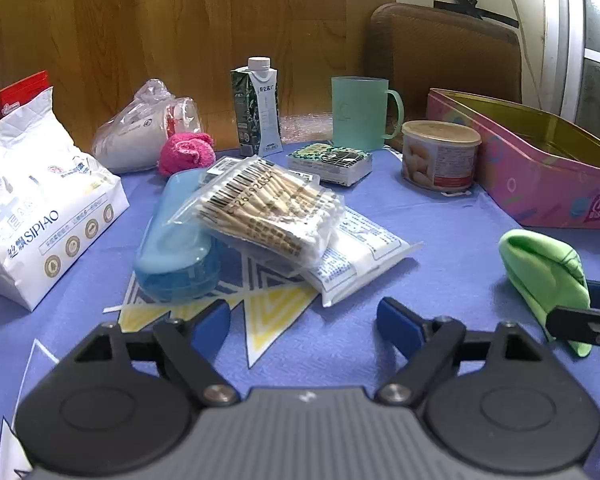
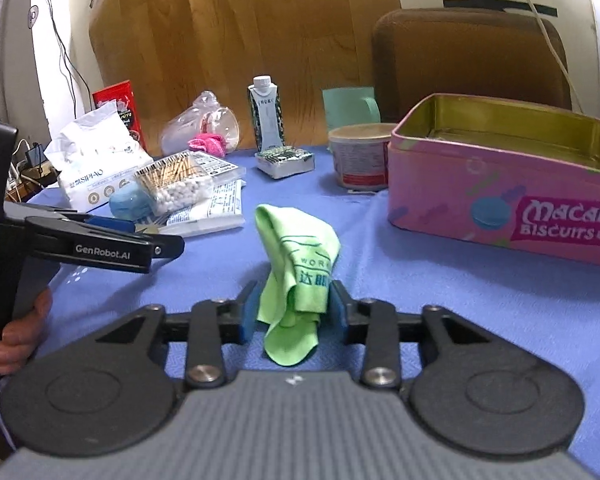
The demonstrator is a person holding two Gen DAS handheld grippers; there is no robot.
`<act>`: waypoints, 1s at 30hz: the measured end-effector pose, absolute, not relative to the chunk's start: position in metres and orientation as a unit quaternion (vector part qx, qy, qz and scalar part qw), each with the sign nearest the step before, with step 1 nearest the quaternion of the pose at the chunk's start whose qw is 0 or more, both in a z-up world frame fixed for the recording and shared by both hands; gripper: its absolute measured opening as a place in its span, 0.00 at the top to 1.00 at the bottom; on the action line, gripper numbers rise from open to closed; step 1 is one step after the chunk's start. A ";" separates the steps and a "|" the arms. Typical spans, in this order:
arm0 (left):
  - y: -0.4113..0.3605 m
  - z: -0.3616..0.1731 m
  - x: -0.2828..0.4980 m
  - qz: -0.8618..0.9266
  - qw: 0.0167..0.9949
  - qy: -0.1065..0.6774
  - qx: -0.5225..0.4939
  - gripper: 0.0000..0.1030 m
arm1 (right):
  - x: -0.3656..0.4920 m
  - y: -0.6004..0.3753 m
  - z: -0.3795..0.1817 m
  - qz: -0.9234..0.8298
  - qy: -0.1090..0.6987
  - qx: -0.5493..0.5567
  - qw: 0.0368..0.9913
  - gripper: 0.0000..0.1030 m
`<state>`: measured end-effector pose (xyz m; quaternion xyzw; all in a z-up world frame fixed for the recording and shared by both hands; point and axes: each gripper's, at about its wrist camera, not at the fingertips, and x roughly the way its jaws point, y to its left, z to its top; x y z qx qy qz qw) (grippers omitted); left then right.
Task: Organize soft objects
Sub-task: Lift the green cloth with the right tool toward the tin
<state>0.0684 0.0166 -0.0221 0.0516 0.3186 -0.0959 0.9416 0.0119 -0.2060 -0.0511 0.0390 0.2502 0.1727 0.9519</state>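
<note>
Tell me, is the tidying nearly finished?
Not yet. The pink tin looks empty. The green cloth sits between the right gripper jaws, which stand slightly apart. The pink fluffy cloth waits among the clutter; the left gripper is open and empty.

Readable stuff from where I'm driving: the pink tin [image 2: 500,196] says "Macaro…" with "BISCUITS" under it, cut off at the frame edge. The white tissue pack [image 1: 40,208] reads "SIPIAO" after a couple of Chinese characters. The left gripper [image 2: 168,246] has "GenRobot.AI" printed along its finger, and its body shows "AS" plus smaller print I can't make out. The green cloth [image 2: 300,264] has "WOR…" and Chinese characters, partly folded away. The cotton swab bag [image 1: 268,208] carries a barcode; its digits are too blurry for me. The milk carton [image 1: 256,108] print is too small to read.
</note>
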 end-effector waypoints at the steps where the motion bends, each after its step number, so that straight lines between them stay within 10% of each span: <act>1: 0.017 -0.022 0.069 -0.095 0.941 0.320 0.050 0.15 | 0.012 -0.207 -0.051 0.174 0.248 0.042 0.952 0.57; 14: 0.018 -0.024 0.072 -0.087 0.940 0.325 0.046 0.11 | 0.013 -0.209 -0.052 0.182 0.254 0.060 0.948 0.62; 18: 0.023 -0.014 0.073 -0.135 0.930 0.342 -0.011 0.23 | 0.013 -0.206 -0.053 0.180 0.259 0.049 0.948 0.87; 26: -0.016 0.005 0.087 -0.306 0.865 0.387 -0.093 0.32 | 0.014 -0.207 -0.053 0.190 0.257 0.058 0.946 0.89; 30: -0.050 -0.009 0.100 -0.330 0.844 0.417 -0.073 0.59 | 0.008 -0.204 -0.052 0.193 0.241 0.047 0.950 0.89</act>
